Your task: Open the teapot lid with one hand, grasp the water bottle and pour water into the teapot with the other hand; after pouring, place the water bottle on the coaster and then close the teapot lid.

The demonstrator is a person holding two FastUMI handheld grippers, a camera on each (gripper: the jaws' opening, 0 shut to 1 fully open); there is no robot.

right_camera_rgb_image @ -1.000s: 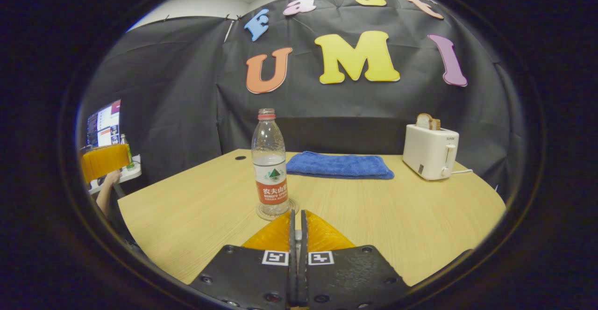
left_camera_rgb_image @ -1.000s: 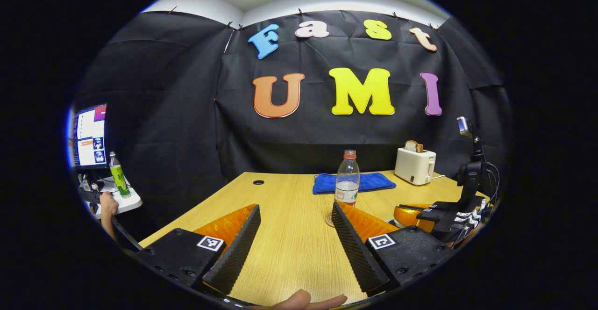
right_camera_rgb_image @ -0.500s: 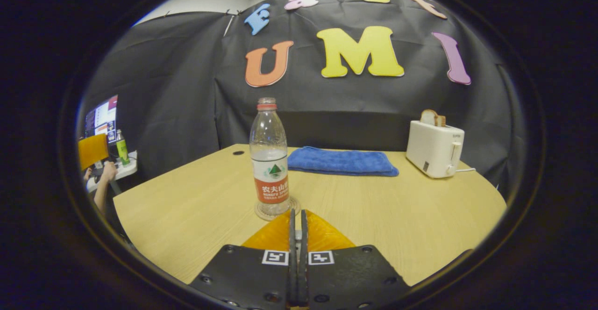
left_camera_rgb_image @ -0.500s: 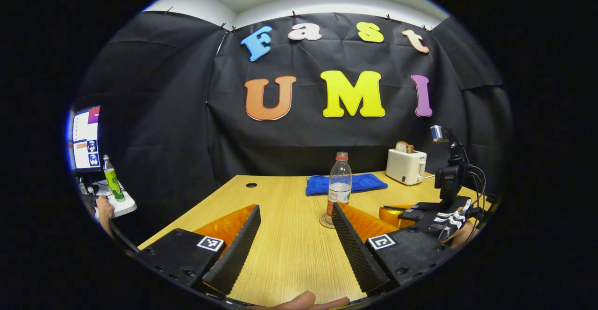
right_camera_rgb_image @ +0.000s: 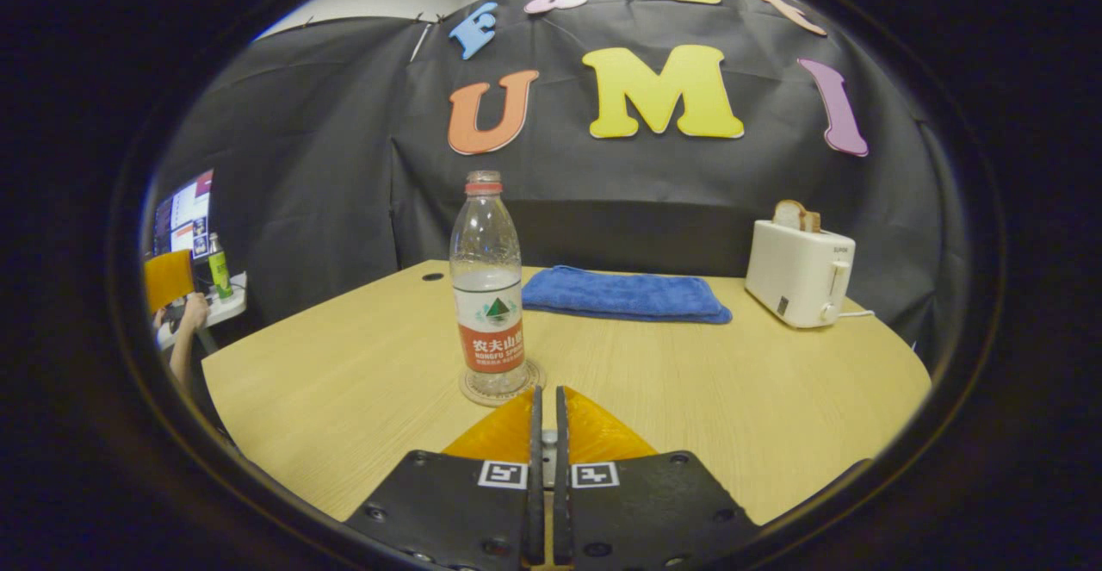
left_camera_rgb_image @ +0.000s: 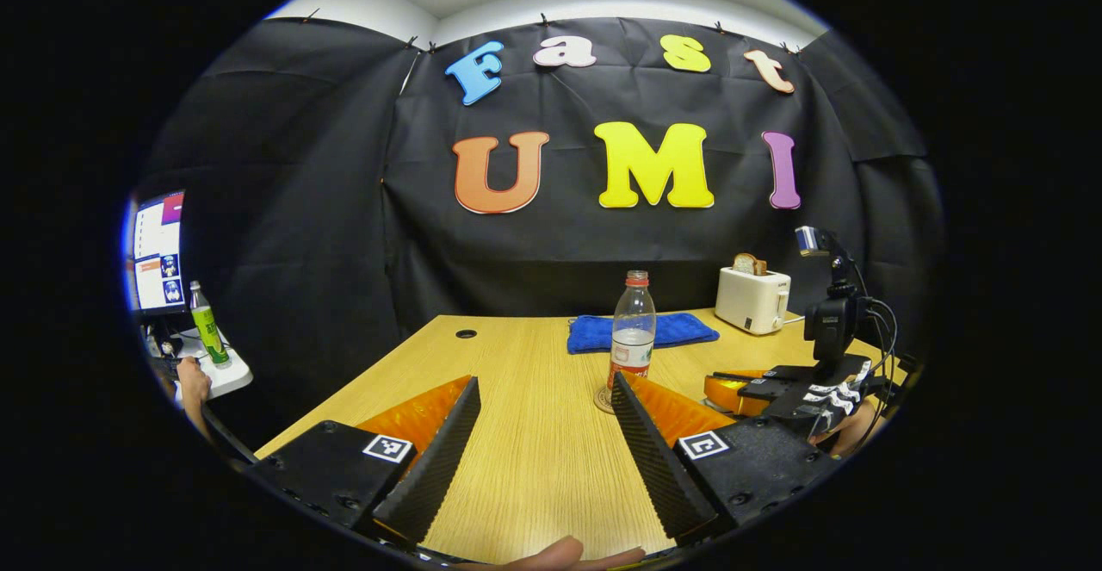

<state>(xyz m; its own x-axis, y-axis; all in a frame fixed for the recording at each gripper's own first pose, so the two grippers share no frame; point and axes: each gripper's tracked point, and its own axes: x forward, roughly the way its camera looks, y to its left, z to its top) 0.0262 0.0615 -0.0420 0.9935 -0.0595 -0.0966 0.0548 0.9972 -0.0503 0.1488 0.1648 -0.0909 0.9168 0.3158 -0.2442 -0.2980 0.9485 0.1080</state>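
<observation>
Two grippers: my right gripper (right_camera_rgb_image: 544,399), jaws pressed together, sits nearer the upright water bottle (right_camera_rgb_image: 487,282), straight ahead; left gripper (left_camera_rgb_image: 542,399) jaws spread.

Clear water bottle (right_camera_rgb_image: 488,282) with red cap and red-and-white label, partly filled, upright on round coaster (right_camera_rgb_image: 501,384), mid tabletop (right_camera_rgb_image: 344,399)

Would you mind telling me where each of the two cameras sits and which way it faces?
Left gripper view: rides the left gripper, low over the table, facing the booth wall; own jaws wide apart, a fingertip below, right gripper at right.
Right gripper view: rides the right gripper, facing the same wall; own jaws nearly together.
Shared: water bottle on coaster, blue towel, toaster.
</observation>
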